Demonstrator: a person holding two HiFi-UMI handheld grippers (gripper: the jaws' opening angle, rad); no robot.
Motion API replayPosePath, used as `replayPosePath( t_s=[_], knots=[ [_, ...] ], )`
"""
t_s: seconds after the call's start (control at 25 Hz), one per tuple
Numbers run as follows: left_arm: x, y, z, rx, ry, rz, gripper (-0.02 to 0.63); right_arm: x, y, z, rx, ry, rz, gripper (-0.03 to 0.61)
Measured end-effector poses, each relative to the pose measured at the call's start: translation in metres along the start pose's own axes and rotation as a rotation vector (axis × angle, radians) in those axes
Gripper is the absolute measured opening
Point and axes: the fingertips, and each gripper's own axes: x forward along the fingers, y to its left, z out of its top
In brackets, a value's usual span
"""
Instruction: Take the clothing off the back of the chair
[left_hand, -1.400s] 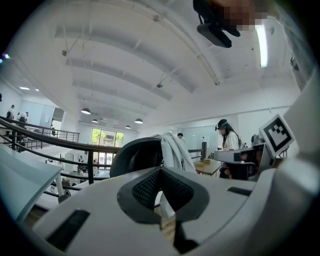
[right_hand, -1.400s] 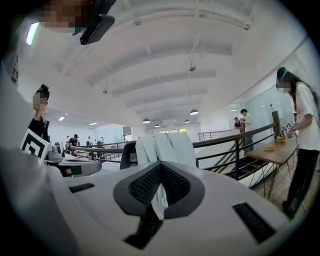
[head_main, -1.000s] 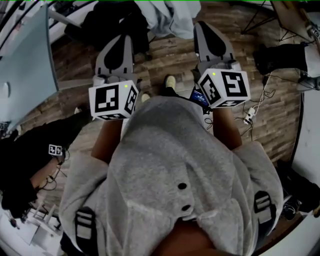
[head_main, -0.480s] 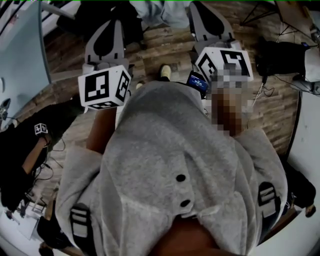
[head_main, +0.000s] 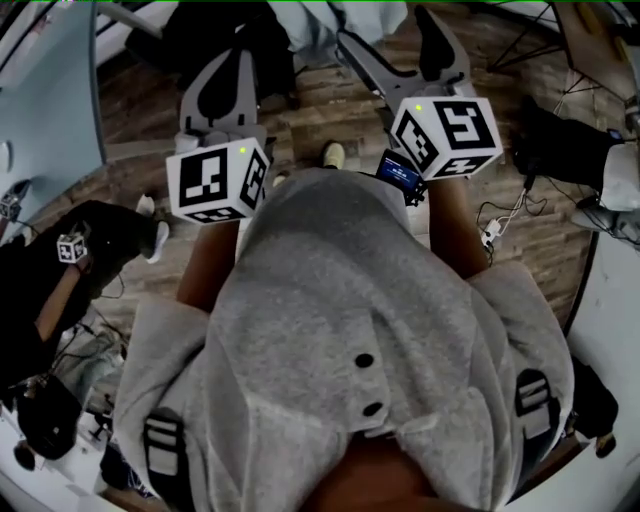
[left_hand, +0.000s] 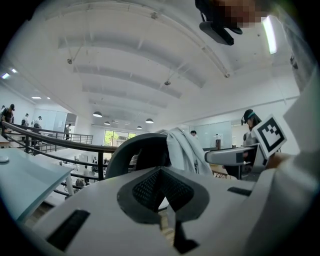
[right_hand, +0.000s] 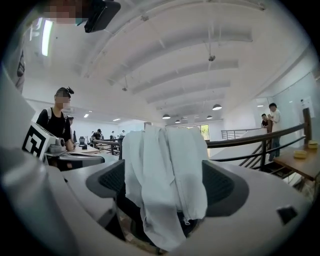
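A pale grey-white garment hangs over the top of a black mesh chair back. It also shows at the top edge of the head view as the garment. My right gripper is open, and its jaws have just been opening. The garment fills the space between its dark pads, which stand apart from the cloth. In the head view the right gripper points at the garment with its fingers spread. My left gripper is shut and empty beside it. From the left gripper the chair lies ahead.
A pale desk runs along the left. A person in black with a marker cube crouches at lower left. Cables and a plug lie on the wooden floor to the right. A railing stands behind the chair.
The right gripper's jaws, closed together in both earlier frames, now stand wide apart. The right gripper has shifted slightly toward the chair. The left gripper stays about where it was.
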Motion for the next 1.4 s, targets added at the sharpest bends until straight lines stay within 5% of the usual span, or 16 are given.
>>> replayPosePath(
  t_s=[0.16, 0.48, 0.84, 0.88, 0.96, 1.2, 1.24, 1.28, 1.4],
  knots=[
    [0.0, 0.012, 0.002, -0.002, -0.004, 0.031, 0.011, 0.024, 0.007, -0.001, 0.007, 0.037, 0.048, 0.583],
    [-0.011, 0.026, 0.005, -0.004, -0.016, 0.108, 0.011, 0.069, 0.009, 0.002, 0.017, 0.079, 0.104, 0.584],
    [-0.039, 0.048, 0.002, -0.027, -0.022, 0.194, 0.011, 0.09, 0.003, -0.001, -0.078, 0.105, 0.057, 0.579],
    [-0.042, 0.05, 0.0, -0.029, -0.022, 0.198, 0.011, 0.088, -0.001, -0.002, -0.074, 0.103, 0.045, 0.544],
    [-0.048, 0.055, -0.003, -0.031, -0.016, 0.2, 0.011, 0.08, -0.01, -0.005, -0.043, 0.116, 0.031, 0.354],
    [-0.065, 0.092, -0.002, -0.066, -0.017, 0.24, 0.011, 0.079, 0.0, 0.003, -0.037, 0.224, 0.081, 0.28],
    [-0.068, 0.096, -0.003, -0.069, -0.017, 0.243, 0.011, 0.075, -0.002, 0.009, -0.026, 0.215, 0.067, 0.245],
    [-0.071, 0.099, -0.005, -0.073, -0.016, 0.246, 0.011, 0.071, -0.006, 0.016, -0.018, 0.199, 0.047, 0.082],
    [-0.081, 0.105, -0.013, -0.088, -0.01, 0.257, 0.011, 0.07, -0.006, 0.021, -0.008, 0.189, 0.035, 0.06]
  ],
)
